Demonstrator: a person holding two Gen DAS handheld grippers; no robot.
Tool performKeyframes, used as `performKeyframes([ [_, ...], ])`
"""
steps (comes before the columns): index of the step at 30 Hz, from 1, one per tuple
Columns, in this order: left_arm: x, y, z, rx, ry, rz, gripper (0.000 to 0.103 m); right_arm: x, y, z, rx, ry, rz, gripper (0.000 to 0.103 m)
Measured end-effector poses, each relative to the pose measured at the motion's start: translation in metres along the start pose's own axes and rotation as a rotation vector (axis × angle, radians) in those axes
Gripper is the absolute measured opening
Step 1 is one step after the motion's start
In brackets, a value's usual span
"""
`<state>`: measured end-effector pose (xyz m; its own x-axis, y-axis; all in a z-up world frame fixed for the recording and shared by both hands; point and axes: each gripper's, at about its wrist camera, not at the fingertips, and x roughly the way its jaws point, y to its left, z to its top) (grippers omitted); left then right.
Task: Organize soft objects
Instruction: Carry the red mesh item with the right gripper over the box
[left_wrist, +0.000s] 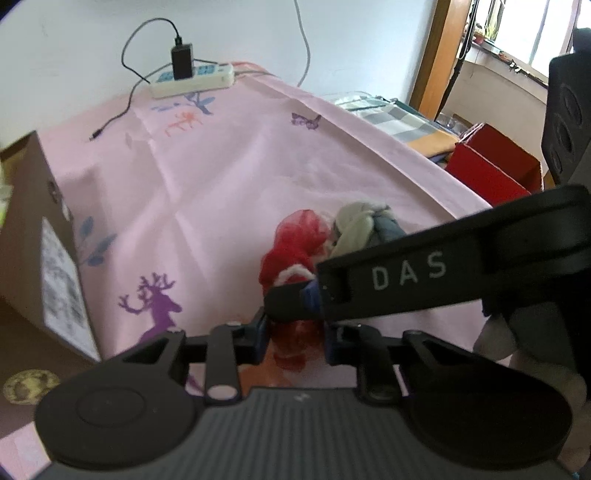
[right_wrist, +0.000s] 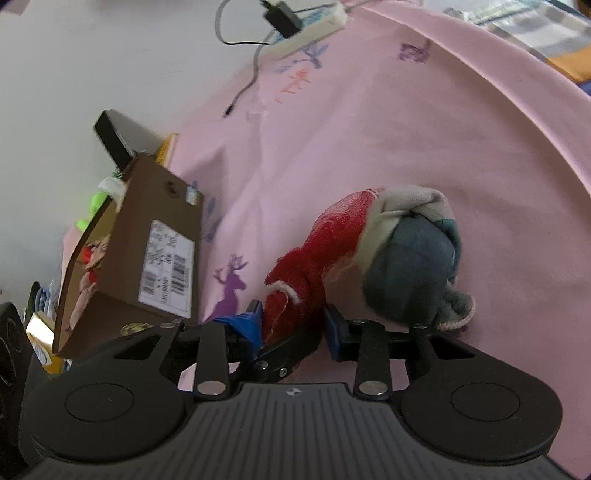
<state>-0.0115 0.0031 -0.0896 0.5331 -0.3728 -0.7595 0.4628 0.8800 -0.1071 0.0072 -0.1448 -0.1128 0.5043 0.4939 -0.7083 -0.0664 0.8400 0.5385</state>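
Both grippers, left (left_wrist: 295, 334) and right (right_wrist: 293, 325), clamped red sock (right_wrist: 306, 273); "DAS" lettering (left_wrist: 408, 271) at 3 o'clock; box (right_wrist: 147, 258) label illegible.

Likely a home room: pink animal-print tablecloth (left_wrist: 258, 155), power strip (left_wrist: 194, 79), checked bedding (left_wrist: 399, 122), barred window (left_wrist: 532, 33).

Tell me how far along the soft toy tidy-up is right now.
Partly done: the cardboard box at the left of the pink tablecloth already holds some soft items. In hand: both the left gripper and the right gripper are closed on the red fabric of the red and grey plush, which has not reached the box. Left: carrying it over and dropping it in.
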Motion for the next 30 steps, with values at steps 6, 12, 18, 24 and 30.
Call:
performKeyframes([
  [6, -0.032, 0.015, -0.006, -0.033, -0.042, 0.014, 0.021, -0.007, 0.033, -0.010, -0.100, -0.044, 0.030, 0.017],
  [12, -0.068, 0.029, -0.005, -0.039, -0.118, 0.039, 0.020, -0.019, 0.071, -0.013, -0.216, -0.123, 0.063, 0.017],
  [18, -0.099, 0.046, -0.003, -0.054, -0.190, 0.054, 0.020, -0.024, 0.101, -0.012, -0.281, -0.169, 0.087, 0.017],
  [24, -0.126, 0.064, -0.005, -0.078, -0.258, 0.077, 0.020, -0.024, 0.133, -0.007, -0.360, -0.194, 0.108, 0.017],
  [30, -0.148, 0.092, -0.005, -0.127, -0.321, 0.116, 0.020, -0.012, 0.172, 0.001, -0.449, -0.202, 0.138, 0.018],
])
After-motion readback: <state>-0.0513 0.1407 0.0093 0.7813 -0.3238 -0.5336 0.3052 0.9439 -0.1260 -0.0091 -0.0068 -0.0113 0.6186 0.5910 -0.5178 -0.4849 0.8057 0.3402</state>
